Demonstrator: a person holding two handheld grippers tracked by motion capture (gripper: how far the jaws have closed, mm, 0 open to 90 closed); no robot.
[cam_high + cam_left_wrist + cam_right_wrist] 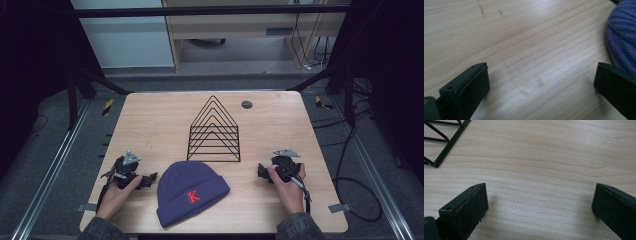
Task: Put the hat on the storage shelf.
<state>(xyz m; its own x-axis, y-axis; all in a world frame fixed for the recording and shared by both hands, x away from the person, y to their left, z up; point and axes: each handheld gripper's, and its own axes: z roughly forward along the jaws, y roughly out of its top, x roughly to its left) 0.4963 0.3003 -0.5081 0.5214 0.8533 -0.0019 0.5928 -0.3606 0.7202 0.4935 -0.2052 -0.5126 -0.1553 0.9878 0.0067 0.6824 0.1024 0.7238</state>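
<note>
The purple knit hat (192,192) lies flat on the table (150,120), between the two grippers and just in front of the black wire rack (214,131). The left gripper (148,180) rests on the wood with its jaws wide apart and nothing between them; in the left gripper view the hat (622,37) sits just beyond the right-hand jaw, not inside the gap. The right gripper (261,171) also has its jaws spread and empty, with only bare wood between them and a corner of the rack (445,143) off past its left-hand jaw.

The likely trouble is a poor bite. Soft knit gives way, so jaws closing from the side may push the hat along the table or pinch only the top layer, leaving it to sag or slip. A lift towards the rack could also snag the yarn on a wire or shove the light rack backwards.
</note>
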